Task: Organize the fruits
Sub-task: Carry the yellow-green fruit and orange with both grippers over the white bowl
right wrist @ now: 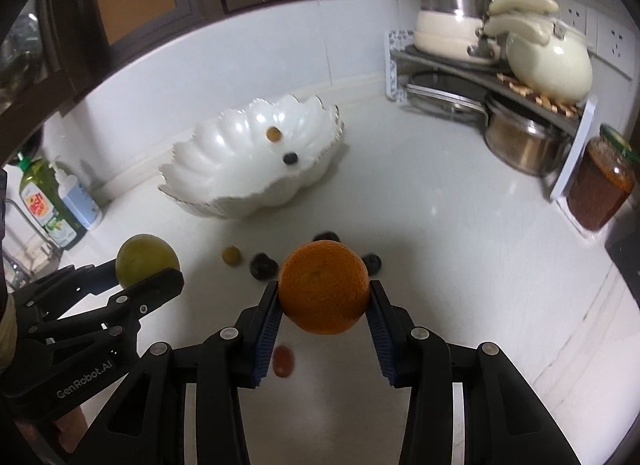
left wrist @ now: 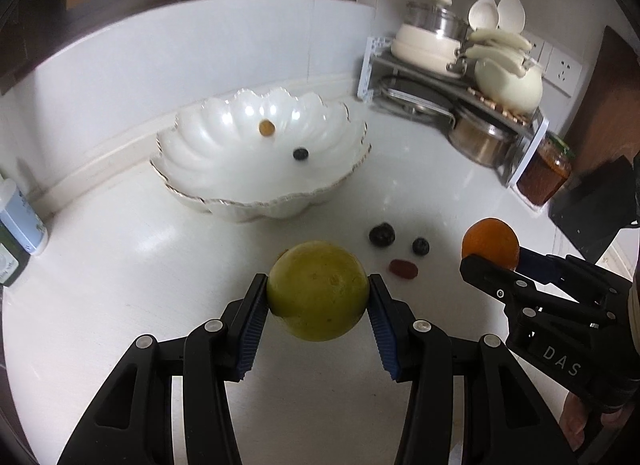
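My left gripper [left wrist: 318,293] is shut on a yellow-green citrus fruit [left wrist: 317,290] and holds it above the white counter; it also shows in the right wrist view [right wrist: 146,259]. My right gripper [right wrist: 324,297] is shut on an orange [right wrist: 324,287], which also shows at the right in the left wrist view [left wrist: 491,242]. A white scalloped bowl [left wrist: 200,145] stands ahead and holds a small yellow fruit [left wrist: 266,128] and a dark berry [left wrist: 300,154]. Two dark berries [left wrist: 382,234] and a red fruit [left wrist: 404,268] lie on the counter. A small olive-coloured fruit [right wrist: 231,255] lies near them.
A rack [left wrist: 460,77] with pots and a cream kettle stands at the back right, with a jar of amber stuff [left wrist: 546,173] beside it. Bottles [right wrist: 60,201] stand at the left by the wall. A white wall [left wrist: 200,45] runs behind the bowl.
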A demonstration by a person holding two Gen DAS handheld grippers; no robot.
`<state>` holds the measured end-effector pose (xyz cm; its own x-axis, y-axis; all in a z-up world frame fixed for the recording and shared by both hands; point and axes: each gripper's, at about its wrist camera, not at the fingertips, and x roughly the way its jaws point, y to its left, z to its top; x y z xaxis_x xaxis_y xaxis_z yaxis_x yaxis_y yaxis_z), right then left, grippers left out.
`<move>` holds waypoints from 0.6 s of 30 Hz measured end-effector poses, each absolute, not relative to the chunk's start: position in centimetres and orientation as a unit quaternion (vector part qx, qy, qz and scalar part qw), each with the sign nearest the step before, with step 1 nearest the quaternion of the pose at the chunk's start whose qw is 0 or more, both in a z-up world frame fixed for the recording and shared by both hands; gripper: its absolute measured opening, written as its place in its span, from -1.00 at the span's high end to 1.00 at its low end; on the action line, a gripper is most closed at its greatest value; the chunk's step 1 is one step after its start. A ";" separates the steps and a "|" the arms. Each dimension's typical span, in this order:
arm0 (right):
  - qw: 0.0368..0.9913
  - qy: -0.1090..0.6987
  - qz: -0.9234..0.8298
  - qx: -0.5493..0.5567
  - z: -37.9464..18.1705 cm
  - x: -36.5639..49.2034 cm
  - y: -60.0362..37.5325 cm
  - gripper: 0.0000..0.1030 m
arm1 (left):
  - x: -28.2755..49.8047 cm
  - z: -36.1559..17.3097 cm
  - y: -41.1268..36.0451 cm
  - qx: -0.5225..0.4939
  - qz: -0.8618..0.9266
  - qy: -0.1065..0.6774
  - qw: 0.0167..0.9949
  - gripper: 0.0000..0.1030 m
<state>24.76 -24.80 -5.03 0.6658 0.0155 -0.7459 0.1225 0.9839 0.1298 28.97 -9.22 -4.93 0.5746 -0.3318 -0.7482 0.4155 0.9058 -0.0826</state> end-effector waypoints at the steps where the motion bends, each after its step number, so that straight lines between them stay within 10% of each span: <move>1: 0.910 0.404 -0.028 0.084 -4.7 24.8 -24.7 0.15 | 28.9 -4.6 -9.0 0.051 -0.211 0.404 0.889 0.06; 18: 0.938 0.339 -0.002 0.076 0.0 26.7 -22.1 0.15 | 29.7 0.6 -5.8 0.046 -0.193 0.332 0.922 0.06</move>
<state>26.65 -22.12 0.02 0.7698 0.0484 -0.6364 0.0542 0.9886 0.1407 29.65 -5.76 0.59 0.7056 -0.3255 -0.6294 0.3866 0.9213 -0.0430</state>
